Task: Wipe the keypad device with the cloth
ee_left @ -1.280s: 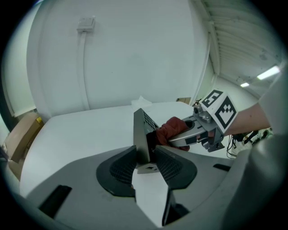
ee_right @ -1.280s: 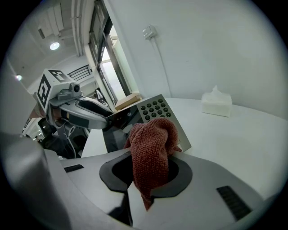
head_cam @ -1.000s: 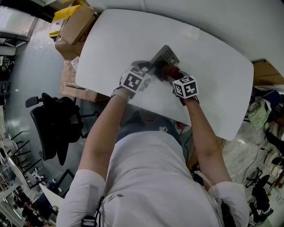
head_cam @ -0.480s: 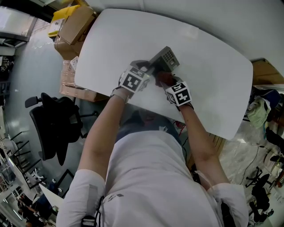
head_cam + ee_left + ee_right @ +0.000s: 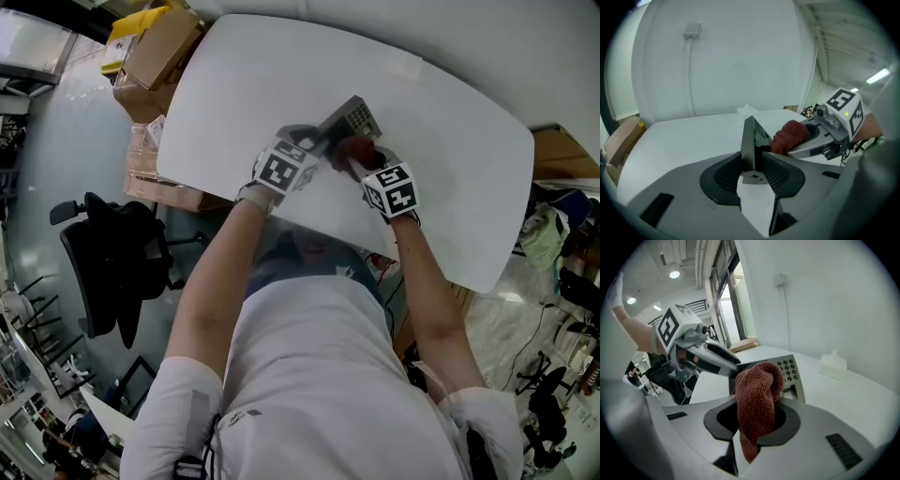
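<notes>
Keypad device (image 5: pixel 351 118) is held on edge over the white worktop (image 5: pixel 281 66) in the head view, with the left claw (image 5: pixel 314 142) at its near end and the right claw (image 5: pixel 356 155) bringing the red cloth (image 5: pixel 359 148) up to it. Left gripper view: jaws clamped on the device's edge, cloth touching the key side. Right gripper view: jaws pinching the cloth, bunched against the keys. Looks mid-wipe to me; the next stroke needs the cloth dragged across the keys while the left holds firm. No brand or key print I can read.
</notes>
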A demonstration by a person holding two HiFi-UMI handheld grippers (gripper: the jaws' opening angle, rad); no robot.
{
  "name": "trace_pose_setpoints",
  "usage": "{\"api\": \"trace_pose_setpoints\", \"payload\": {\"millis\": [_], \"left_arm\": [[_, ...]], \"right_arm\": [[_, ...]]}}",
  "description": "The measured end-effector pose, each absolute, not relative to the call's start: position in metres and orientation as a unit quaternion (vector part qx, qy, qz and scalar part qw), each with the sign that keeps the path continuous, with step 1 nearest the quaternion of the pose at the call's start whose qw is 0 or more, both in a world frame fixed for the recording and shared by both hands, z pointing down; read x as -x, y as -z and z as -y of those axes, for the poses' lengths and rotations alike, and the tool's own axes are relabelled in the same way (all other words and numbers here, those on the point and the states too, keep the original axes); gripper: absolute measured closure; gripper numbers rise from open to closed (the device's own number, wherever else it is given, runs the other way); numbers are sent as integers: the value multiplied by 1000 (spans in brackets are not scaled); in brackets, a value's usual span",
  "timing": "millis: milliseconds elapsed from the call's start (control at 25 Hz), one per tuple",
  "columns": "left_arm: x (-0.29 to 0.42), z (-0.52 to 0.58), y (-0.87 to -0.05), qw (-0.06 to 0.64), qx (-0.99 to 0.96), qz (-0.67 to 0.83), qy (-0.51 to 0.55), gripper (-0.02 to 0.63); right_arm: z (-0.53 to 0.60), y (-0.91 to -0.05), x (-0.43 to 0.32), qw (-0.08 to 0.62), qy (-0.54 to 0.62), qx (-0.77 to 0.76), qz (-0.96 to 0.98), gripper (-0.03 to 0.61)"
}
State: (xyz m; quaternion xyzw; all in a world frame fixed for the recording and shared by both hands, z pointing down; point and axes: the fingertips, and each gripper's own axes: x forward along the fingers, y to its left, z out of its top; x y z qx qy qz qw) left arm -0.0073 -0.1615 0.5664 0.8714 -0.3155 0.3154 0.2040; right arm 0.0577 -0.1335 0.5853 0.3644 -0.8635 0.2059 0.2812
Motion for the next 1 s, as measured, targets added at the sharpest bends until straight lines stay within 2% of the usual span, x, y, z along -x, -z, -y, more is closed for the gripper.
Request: {"api": "trace_pose_setpoints", "payload": {"millis": [160,400,760,1000], "left_arm": [[7,157,-565,212,-877,311,-298,488],[7,141,-563,183,-897,275,-294,485],[8,130,-562,134,-915,232,-303,471],[7,130,-562,136,-917,242,-286,471]], "right_arm": [[160,-571,-64,291,-184,-376,860,492],[172,-581,-53,324,-187,-355,857,492],[159,-583,-47,331,-201,-337,858,492],[131,-591,-39,324,-212,-327,862,492]]}}
